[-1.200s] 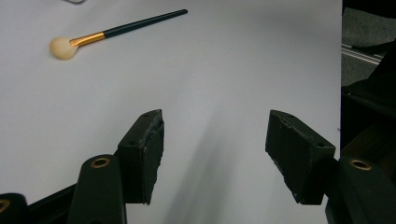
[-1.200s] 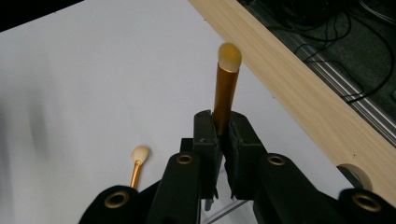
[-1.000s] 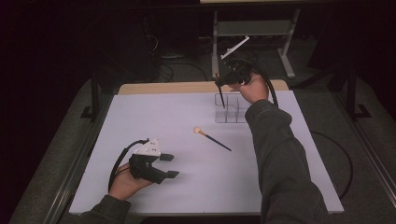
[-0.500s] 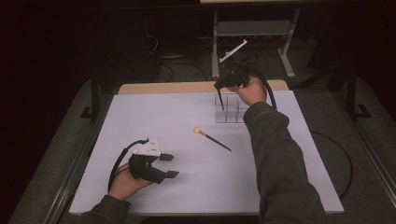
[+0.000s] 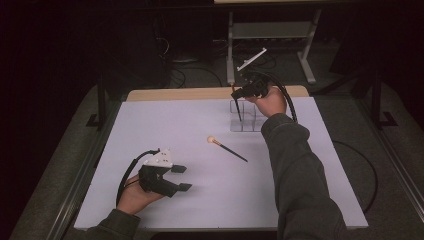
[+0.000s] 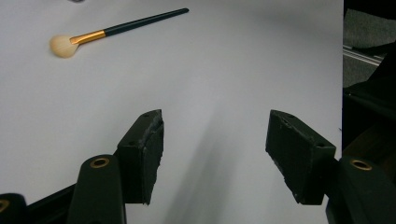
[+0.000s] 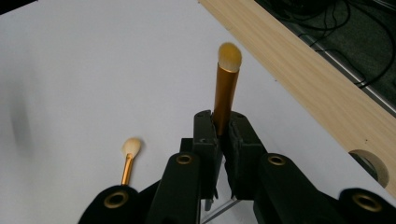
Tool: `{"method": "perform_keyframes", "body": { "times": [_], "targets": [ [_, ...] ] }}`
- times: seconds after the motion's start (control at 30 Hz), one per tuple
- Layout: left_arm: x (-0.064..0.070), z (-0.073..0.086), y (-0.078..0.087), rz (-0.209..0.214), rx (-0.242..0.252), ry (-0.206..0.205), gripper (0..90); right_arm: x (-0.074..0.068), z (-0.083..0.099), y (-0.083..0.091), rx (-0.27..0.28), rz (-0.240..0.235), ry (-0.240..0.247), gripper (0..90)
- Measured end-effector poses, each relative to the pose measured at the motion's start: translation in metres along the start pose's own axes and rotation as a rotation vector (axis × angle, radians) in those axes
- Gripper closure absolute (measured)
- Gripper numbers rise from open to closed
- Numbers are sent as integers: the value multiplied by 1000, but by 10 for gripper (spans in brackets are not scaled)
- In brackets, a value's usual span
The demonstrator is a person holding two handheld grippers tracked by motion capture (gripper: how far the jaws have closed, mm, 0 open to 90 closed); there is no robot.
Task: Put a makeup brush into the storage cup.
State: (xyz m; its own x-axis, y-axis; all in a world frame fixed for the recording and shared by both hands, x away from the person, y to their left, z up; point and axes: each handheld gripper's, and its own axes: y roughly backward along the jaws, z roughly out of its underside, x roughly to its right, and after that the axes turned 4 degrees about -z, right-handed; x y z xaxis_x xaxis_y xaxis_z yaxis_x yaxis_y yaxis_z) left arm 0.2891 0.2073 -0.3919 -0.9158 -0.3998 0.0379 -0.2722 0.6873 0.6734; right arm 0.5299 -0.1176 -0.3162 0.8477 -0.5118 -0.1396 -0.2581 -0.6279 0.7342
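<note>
Brush [image 7: 227,88] ferrule – glossy gold metal, matt white table sheet [image 5: 165,130], clear organizer [image 5: 245,117] probably plastic

a white table [image 5: 150,130] with a pale wooden far edge [image 5: 170,94] stands on dark grey floor [image 5: 395,165]. behind the table, a metal frame stand [image 5: 270,30] and cables [image 5: 200,75] sit in deep shadow.

Light: overhead, falling on the white table [image 5: 165,130]; the room around it is nearly black.
Shadows: soft, faint, beneath the left gripper [image 6: 212,154].
Glare: none on the table.
Focus: high view slightly soft and grainy; gripper views sharper, near jaws a little blurred.
</note>
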Motion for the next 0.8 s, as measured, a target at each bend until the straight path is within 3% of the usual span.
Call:
{"method": "perform_keyframes", "body": {
  "times": [0.1, 0.17, 0.7, 0.8],
  "targets": [
    [-1, 0, 0, -1, 0, -9, 363, -1, 3, -2, -4, -7, -27, 827],
    [-1, 1, 0, 0, 2, -5, 362, 1, 5, -4, -8, -4, -12, 827],
    [-2, 2, -1, 1, -2, 17, 362, 0, 17, -16, -22, -13, -39, 817],
    [-2, 1, -1, -1, -2, 9, 362, 0, 18, -17, -29, 0, -40, 738]
  ]
}}
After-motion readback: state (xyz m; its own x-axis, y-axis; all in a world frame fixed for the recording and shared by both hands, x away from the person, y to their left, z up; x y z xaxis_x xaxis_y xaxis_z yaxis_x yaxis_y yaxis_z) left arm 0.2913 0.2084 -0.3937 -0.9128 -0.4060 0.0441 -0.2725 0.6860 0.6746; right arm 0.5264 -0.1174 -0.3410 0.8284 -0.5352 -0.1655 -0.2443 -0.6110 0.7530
